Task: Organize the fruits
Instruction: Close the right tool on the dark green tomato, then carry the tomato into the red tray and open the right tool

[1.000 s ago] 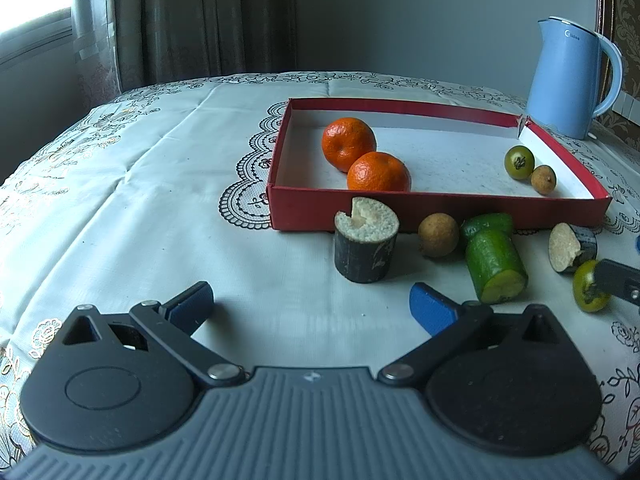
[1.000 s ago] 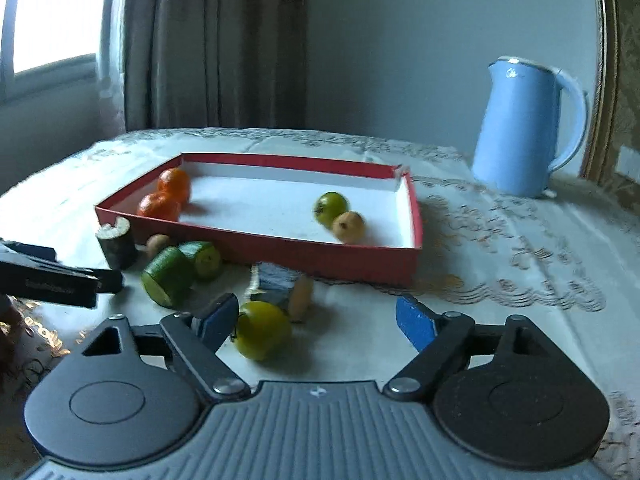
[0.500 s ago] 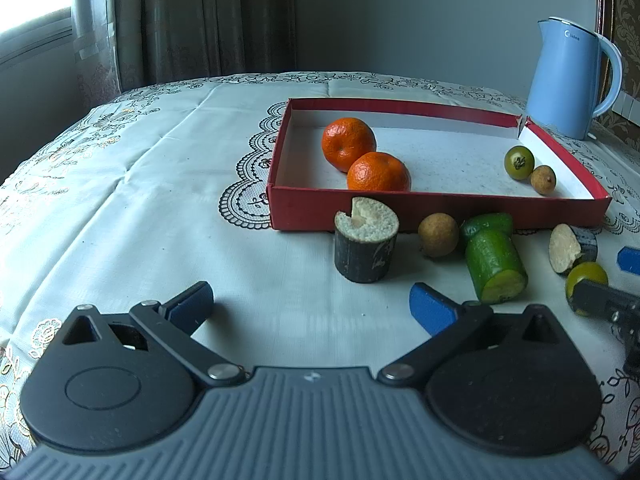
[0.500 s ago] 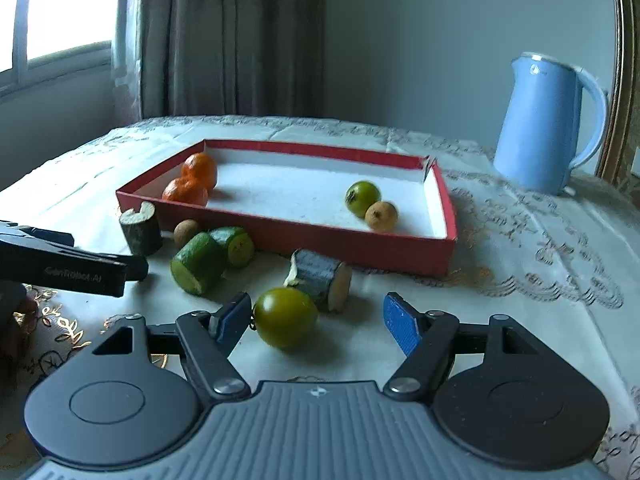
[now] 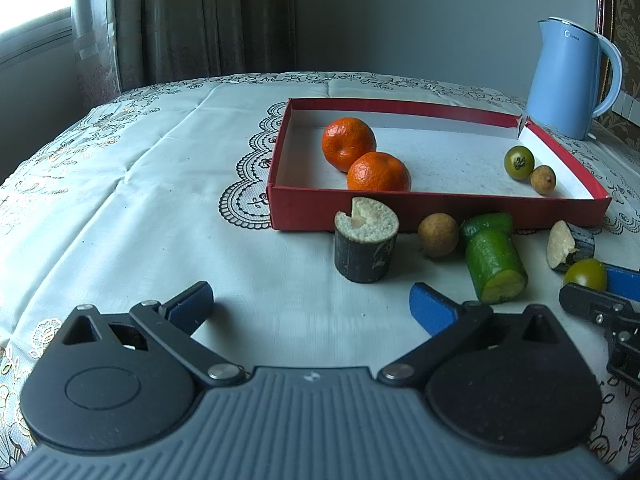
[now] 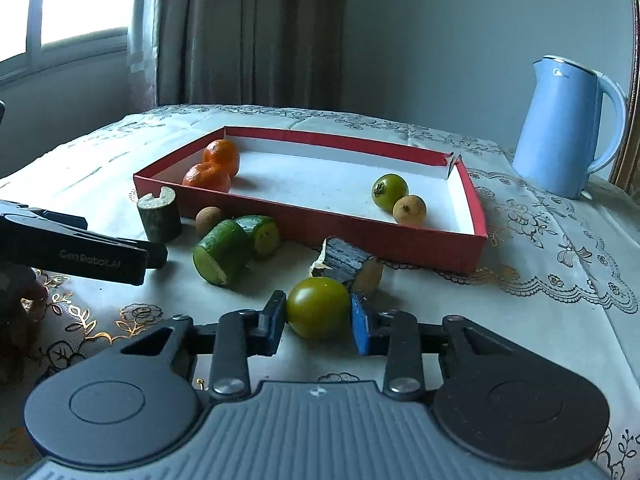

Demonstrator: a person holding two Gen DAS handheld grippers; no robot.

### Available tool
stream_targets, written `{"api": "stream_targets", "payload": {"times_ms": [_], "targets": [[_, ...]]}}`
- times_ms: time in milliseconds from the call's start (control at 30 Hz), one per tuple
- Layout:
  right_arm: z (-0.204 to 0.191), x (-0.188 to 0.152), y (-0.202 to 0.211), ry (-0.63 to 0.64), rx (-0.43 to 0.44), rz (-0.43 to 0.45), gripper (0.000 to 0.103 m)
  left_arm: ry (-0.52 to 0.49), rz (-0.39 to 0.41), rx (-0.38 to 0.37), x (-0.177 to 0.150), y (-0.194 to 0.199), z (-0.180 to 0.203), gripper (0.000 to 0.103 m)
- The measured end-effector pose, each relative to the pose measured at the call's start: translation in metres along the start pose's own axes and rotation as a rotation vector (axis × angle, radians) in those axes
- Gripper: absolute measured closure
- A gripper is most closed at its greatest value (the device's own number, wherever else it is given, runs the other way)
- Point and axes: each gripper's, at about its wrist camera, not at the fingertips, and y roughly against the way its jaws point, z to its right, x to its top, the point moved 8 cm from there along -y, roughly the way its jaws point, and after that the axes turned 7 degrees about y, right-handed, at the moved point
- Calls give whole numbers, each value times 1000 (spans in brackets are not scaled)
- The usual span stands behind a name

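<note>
Where curtains (image 5: 208,20) hang, a lace-patterned tablecloth (image 5: 160,184) covers the table.

Left wrist view: low over tablecloth (image 5: 140,184), facing red tray (image 5: 400,206). Right wrist view: nearer, right of it. Shared: tray, kettle (image 6: 560,128).

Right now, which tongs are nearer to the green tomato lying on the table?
Right. The right tongs have the green tomato between their fingertips; the left tongs stand open, well off to its left.

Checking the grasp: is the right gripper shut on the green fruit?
Shut: the right gripper has both blue pads touching the green fruit on the tablecloth.
</note>
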Motion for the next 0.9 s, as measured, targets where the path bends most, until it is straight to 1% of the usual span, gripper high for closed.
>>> {"api": "stream_targets", "payload": {"times_ms": [267,367,467,533,633,767,900], "targets": [[9,1,5,-22,-19,7,70,0,0,0,0,0,0,0],[21,8,15,-47,-36,39,70,0,0,0,0,0,0,0],[39,19,22,-69,-76,83,70,0,0,0,0,0,0,0],[51,27,22,-72,-105,97,70,0,0,0,0,0,0,0],[65,39,15,-79,-129,113,70,0,0,0,0,0,0,0],[72,53,-2,-59,-134,123,70,0,0,0,0,0,0,0],[67,67,-24,-28,-89,114,70,0,1,0,0,0,0,0]]}}
